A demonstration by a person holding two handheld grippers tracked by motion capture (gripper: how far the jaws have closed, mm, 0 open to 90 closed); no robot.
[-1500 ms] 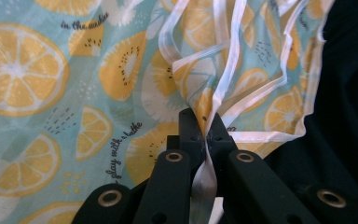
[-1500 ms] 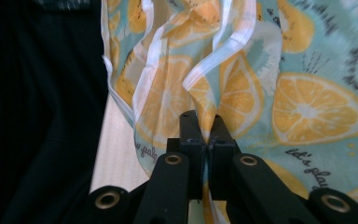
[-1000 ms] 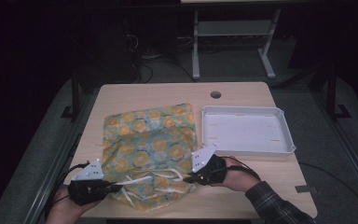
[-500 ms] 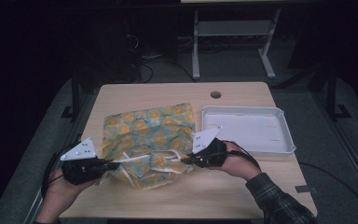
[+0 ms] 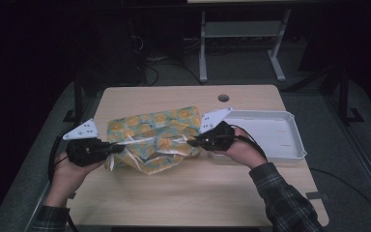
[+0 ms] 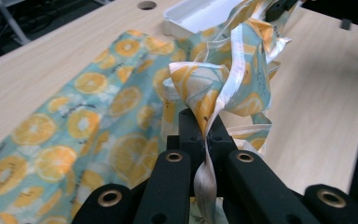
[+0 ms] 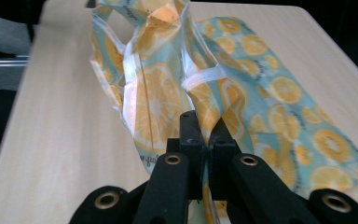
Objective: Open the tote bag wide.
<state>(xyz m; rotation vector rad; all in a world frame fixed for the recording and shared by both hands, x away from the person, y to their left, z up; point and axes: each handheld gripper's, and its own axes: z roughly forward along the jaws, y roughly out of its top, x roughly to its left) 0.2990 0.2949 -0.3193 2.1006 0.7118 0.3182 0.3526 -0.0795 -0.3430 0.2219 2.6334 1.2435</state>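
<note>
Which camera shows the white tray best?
The high view: the whole tray lies right of the cloth, rim and inside visible. The left gripper view catches just a corner behind the lifted cloth.

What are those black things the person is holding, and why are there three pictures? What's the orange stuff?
The black things are grabbing tools, like big tweezers with two jaws. A person holds one in each hand: the left gripper and the right gripper. Each one has a small camera riding on it.

One picture comes from a camera high above the wooden table, looking down. The other two come from those small cameras, so you see black jaws rising from the bottom of each.

The orange stuff is a cloth printed with orange slices, with a white edge. Each gripper is pinched shut on a corner of it, and the near part is lifted off the table while the far part lies flat. You can see the pinched corners up close in the left gripper view and the right gripper view.

Beside the cloth sits a white tray.
</note>
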